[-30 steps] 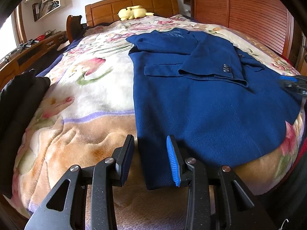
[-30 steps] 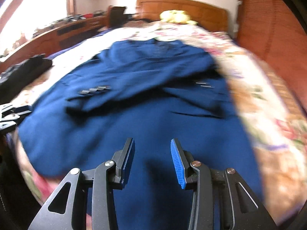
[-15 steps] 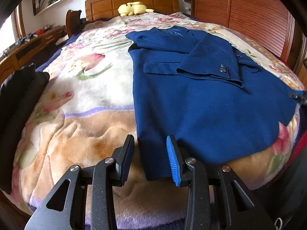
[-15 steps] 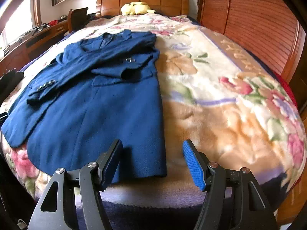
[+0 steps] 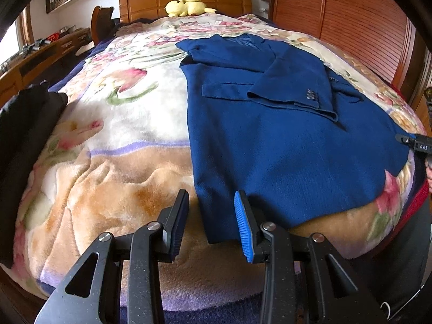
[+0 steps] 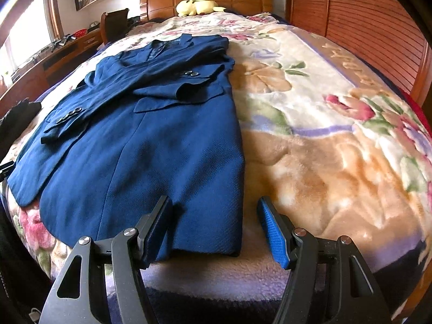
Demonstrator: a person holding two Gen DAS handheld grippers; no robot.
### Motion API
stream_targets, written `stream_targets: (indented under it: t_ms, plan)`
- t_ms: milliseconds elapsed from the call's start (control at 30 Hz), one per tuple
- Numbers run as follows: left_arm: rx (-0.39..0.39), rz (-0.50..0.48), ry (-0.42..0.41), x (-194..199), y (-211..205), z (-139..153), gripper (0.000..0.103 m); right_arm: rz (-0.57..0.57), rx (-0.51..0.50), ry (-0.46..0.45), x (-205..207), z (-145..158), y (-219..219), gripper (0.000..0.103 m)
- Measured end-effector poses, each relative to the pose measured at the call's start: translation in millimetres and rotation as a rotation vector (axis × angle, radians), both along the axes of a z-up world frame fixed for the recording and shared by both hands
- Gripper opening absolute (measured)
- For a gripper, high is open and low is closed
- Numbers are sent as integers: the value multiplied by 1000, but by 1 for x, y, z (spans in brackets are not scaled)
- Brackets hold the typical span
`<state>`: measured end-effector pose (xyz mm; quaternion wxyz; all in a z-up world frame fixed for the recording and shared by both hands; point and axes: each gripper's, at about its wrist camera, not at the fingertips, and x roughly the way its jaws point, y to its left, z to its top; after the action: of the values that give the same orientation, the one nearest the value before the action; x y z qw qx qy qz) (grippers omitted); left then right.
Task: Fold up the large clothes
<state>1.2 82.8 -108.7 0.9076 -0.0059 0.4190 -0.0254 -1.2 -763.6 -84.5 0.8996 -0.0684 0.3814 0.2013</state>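
We see a dark blue jacket point(image 5: 283, 140) lying flat on its back, both sleeves folded across its chest, collar at the far end. Its hem corners lie between our left tongs point(image 5: 212, 222) and our right tongs point(image 6: 216, 229), both held apart.

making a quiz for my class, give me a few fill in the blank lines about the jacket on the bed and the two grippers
1. The jacket lying on the floral blanket is ____ in colour.
2. Both sleeves are folded ____ the jacket's front.
3. The yellow plush toy rests by the wooden ____.
4. The left gripper and right gripper are each lined up at a bottom ____ of the jacket, jaws apart.

Missing words: blue; across; headboard; corner
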Motion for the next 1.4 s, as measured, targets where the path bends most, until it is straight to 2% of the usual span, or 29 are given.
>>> stream_targets:
  t_ms: [100,667,733,767,867,967,1167,1300,1333,1367,1400]
  plan:
    - [-36,9,9,2,4,-1,36,-4,2,5,1,-1,1,67]
    - [-104,32,34,-5,8,0,36,-5,7,-16,-2,-2,0,67]
    - [-112,18,38,-5,9,0,29,-4,6,-16,-2,-2,0,67]
    - [-129,8,42,-5,9,1,20,-5,3,-16,-3,-2,0,67]
    - [-148,15,39,-9,11,6,10,-5,-7,-20,-3,-2,2,67]
    - [-126,2,5,-18,6,14,6,-5,0,-14,-2,-2,1,67]
    - [-128,-2,-41,-21,1,24,5,-2,7,-7,0,-2,0,67]
    - [-90,-18,-87,-18,-6,37,3,-9,-1,-11,-1,-1,0,66]
    - [-79,-16,-108,-19,-8,43,3,-3,-3,-12,-2,0,1,61]
    - [-73,-15,-131,-18,-8,51,3,12,4,-19,-5,3,1,45]
    - [-72,-17,-152,-18,-8,59,3,43,21,-15,-8,5,1,37]
